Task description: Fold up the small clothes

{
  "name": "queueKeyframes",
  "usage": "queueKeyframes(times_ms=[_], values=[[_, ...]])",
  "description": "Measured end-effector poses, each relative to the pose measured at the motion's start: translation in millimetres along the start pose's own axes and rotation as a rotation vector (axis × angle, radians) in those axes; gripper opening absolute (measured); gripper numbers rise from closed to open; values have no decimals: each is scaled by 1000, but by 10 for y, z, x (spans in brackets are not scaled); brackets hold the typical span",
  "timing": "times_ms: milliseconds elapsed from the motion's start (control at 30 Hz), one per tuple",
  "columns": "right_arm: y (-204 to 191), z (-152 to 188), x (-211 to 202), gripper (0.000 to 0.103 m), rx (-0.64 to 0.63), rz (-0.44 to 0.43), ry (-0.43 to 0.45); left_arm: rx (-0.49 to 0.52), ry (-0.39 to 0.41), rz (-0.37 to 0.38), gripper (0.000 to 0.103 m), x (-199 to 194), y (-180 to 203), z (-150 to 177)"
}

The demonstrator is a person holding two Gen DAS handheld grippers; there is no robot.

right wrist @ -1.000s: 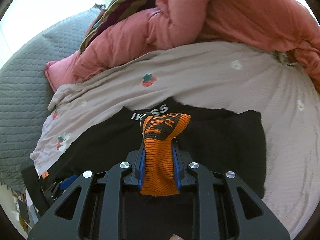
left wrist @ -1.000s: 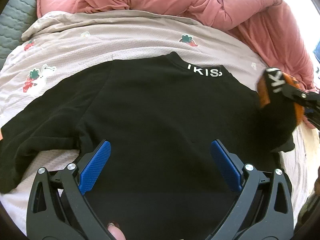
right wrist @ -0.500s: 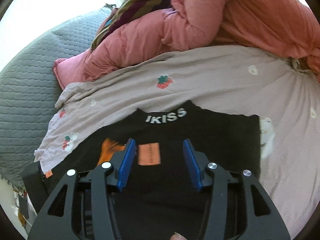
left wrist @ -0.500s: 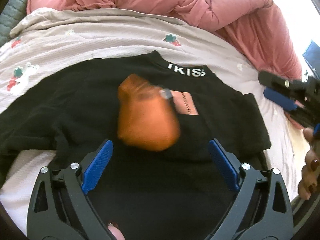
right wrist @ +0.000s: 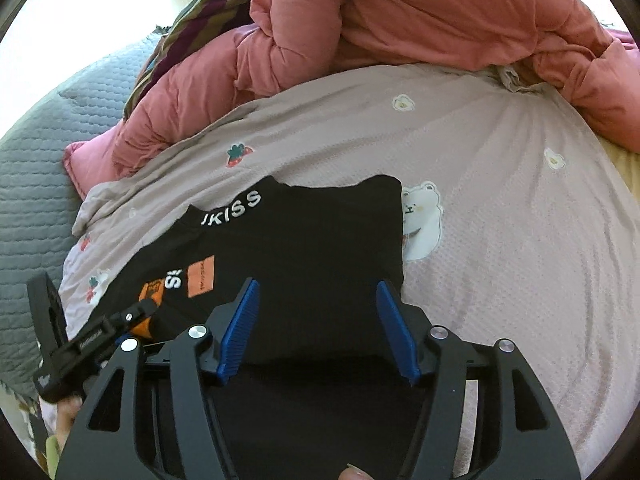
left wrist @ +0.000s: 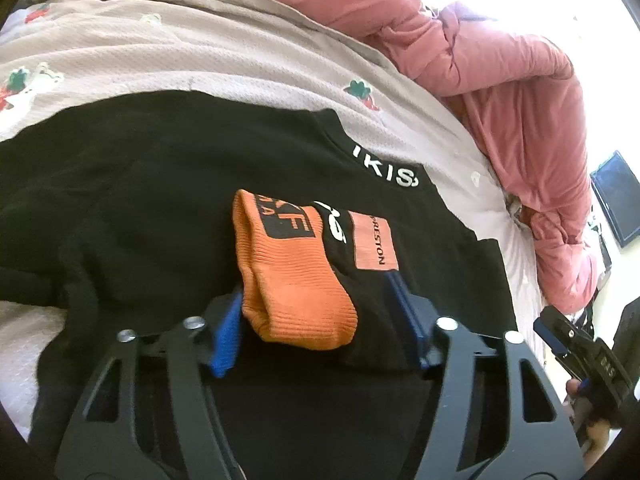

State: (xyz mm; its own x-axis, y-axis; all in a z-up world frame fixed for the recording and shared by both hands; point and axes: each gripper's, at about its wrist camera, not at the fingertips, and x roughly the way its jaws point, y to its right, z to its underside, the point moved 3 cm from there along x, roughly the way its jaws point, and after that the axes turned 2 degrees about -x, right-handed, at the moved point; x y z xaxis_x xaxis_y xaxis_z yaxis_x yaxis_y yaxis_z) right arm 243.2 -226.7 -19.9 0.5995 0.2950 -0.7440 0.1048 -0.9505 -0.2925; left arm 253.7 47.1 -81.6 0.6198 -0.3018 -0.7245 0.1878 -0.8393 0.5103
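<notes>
A black top with white collar lettering (left wrist: 384, 168) lies flat on the bed, also in the right wrist view (right wrist: 304, 240). Its right sleeve is folded across the body, ending in an orange ribbed cuff (left wrist: 296, 280) beside an orange patch (left wrist: 374, 244). My left gripper (left wrist: 320, 328) is shut on the orange cuff and the black sleeve end. My right gripper (right wrist: 318, 328) is open and empty over the top's right half, and shows at the right edge of the left wrist view (left wrist: 576, 344).
A pale bedsheet (right wrist: 500, 208) with strawberry and bear prints covers the bed. A crumpled pink duvet (right wrist: 400, 20) lies along the far side, with a grey quilted cover (right wrist: 36, 168) at the left. A dark screen (left wrist: 618, 200) hangs on the right.
My right gripper let go of the orange cuff, which dropped onto the top, then drew back to the right. My left gripper closed on the cuff.
</notes>
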Motion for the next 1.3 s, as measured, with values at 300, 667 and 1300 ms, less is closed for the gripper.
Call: queueKeyframes(times_ms=[300, 667, 1300], values=[[-69, 46, 17, 59, -27, 6, -5, 98, 105, -17, 4, -205, 167, -94], [-188, 88, 32, 59, -62, 15, -18, 145, 77, -152, 11, -440, -4, -195], [-314, 60, 116, 65, -174, 85, -6, 241, 23, -253, 17, -396, 11, -104]])
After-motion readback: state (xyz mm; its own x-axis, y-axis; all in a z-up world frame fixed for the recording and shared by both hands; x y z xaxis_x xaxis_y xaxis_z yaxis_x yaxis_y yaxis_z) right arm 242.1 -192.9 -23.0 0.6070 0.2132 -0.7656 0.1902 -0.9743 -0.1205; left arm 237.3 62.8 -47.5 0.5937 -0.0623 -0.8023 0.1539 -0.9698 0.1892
